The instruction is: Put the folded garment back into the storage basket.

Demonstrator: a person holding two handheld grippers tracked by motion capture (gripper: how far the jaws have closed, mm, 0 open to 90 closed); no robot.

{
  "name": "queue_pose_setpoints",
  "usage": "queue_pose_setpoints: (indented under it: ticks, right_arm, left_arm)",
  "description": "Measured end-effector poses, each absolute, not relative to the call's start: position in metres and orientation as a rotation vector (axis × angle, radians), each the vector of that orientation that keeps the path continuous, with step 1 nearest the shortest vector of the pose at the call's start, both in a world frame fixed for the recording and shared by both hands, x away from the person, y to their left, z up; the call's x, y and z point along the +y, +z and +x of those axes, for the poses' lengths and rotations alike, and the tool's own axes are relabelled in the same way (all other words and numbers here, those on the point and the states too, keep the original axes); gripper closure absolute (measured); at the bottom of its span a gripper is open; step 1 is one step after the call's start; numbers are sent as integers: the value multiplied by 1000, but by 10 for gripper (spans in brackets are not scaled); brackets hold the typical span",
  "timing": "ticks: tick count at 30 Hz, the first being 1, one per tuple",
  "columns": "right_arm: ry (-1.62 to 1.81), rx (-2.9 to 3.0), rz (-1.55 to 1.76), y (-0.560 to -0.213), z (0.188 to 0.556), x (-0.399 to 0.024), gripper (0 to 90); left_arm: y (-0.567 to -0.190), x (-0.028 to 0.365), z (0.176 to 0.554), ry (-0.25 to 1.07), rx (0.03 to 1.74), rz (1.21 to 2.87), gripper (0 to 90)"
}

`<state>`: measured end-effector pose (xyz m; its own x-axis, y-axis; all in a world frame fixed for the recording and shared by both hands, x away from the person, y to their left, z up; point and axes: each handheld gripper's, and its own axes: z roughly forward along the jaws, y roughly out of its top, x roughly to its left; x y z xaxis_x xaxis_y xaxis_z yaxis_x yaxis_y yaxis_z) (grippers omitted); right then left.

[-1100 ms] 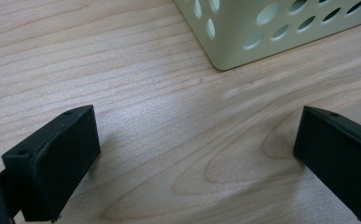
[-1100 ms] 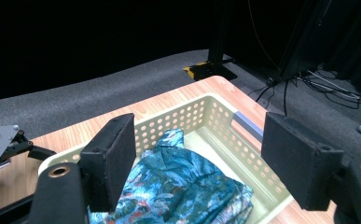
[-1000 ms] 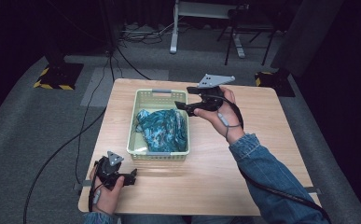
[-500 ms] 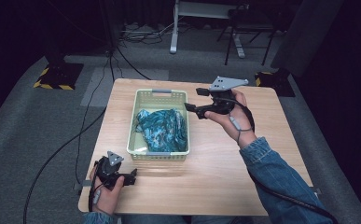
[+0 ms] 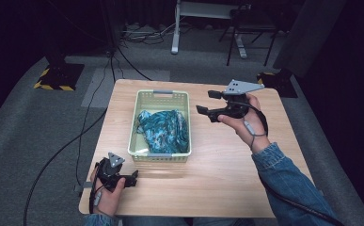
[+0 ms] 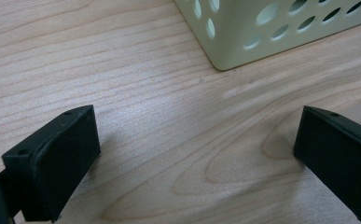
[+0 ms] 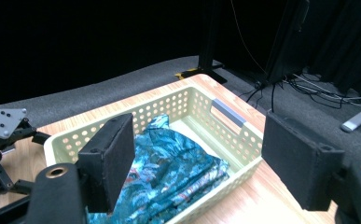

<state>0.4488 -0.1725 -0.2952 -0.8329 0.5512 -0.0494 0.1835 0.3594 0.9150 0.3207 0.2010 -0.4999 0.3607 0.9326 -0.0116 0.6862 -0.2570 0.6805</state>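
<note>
In the high view a pale green basket (image 5: 162,97) stands left of centre on the wooden table (image 5: 226,165), and a blue-green patterned cloth (image 5: 163,131) lies bunched inside it, filling the middle and the lower part of the basket down to its near wall. The right gripper (image 5: 207,102) is held in the air at the centre right of the frame, just beside the basket's right wall, its 2 jaws pointing left toward the basket and standing apart with nothing between them; a grey plate sits on top of it and a cable runs down along a denim sleeve (image 5: 288,179) toward the lower right corner. In the right gripper view the 2 black jaws rise from the bottom with a wide gap, and through that gap the basket (image 7: 225,140) and the cloth (image 7: 178,172) show, the cloth lying against the basket's near side. The left gripper (image 5: 135,178) rests low at the lower left of the high view, on the table just below the basket's lower left corner and apart from it. In the left gripper view its jaws stand wide open over bare wood (image 6: 169,140), with a rounded corner of the basket (image 6: 243,32) at the upper right of the frame, near the jaws yet untouched.
</note>
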Motion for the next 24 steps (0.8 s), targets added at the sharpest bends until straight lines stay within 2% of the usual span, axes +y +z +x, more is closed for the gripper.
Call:
queue_pose_setpoints:
  ticks: [24]
  right_arm:
    - [1441,2223,720,-297,444,-221,236]
  left_arm:
    - [-500,201,321,536,1398,2030,1]
